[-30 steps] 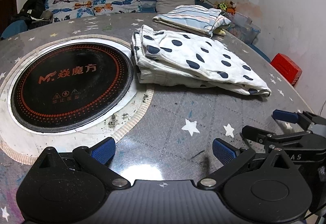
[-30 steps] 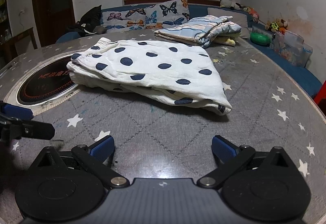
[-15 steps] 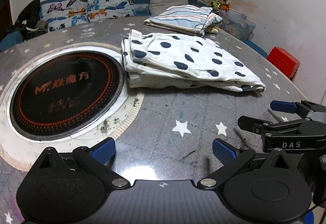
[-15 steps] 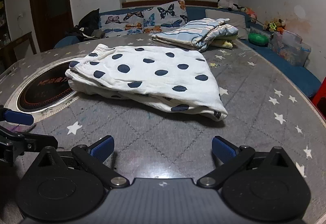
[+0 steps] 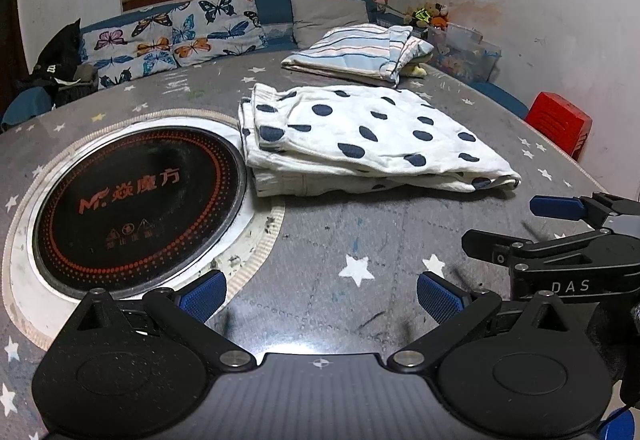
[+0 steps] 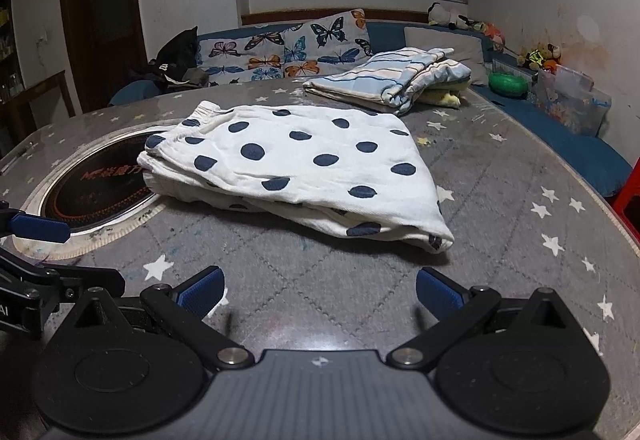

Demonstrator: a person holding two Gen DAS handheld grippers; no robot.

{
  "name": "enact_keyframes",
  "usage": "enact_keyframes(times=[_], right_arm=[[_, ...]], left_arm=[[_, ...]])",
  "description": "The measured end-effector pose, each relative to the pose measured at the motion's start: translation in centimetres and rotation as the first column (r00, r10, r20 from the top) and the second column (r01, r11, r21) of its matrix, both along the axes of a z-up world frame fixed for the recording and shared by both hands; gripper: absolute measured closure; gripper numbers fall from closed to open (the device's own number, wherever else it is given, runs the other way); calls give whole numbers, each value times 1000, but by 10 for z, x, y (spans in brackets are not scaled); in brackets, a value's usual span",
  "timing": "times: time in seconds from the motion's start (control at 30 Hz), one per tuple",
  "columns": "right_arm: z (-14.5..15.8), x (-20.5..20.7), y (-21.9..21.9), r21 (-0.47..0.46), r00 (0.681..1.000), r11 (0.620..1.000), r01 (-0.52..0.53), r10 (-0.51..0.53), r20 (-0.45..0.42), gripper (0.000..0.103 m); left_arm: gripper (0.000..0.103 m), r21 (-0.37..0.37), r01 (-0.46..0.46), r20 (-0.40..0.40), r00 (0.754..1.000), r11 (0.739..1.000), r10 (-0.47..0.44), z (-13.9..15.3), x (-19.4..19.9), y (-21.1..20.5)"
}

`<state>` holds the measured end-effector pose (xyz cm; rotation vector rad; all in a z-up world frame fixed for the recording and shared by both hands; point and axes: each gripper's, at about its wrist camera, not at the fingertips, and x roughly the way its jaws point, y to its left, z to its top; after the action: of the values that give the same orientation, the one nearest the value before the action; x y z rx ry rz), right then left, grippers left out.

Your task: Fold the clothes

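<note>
Dotted garment (image 5: 360, 136) folded on table (image 5: 320, 240), striped pile (image 5: 352, 54) far; left tongs (image 5: 320, 294), right tongs (image 6: 318, 290) both wide open, apparently empty.

Bare star-print table (image 6: 500, 224) stretches between the wide-spread fingers of the right gripper (image 6: 318, 290) and the folded polka-dot garment (image 6: 312, 164), so the approach from the near side lies open. The left gripper (image 5: 320, 292), jaws apart, has the same bare strip ahead of it, with the inset cooktop (image 5: 136, 200) flat and low on its left, touching the garment's left edge. Behind the garment, a folded striped pile (image 6: 388, 80) blocks the far side, leaving 1 narrow lane between the 2. The table's right side is open out to the rim.
</note>
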<state>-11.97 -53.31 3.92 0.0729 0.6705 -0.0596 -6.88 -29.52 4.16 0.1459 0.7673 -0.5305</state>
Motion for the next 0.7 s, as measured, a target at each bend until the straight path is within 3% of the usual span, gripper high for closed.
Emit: enact_keyframes(times=[0.7], right_arm=[[6,9,2,15,1000,1000,20,-21,22,0]], left_arm=[[0,5,-4,44,999,1000,3,11,9,-4]])
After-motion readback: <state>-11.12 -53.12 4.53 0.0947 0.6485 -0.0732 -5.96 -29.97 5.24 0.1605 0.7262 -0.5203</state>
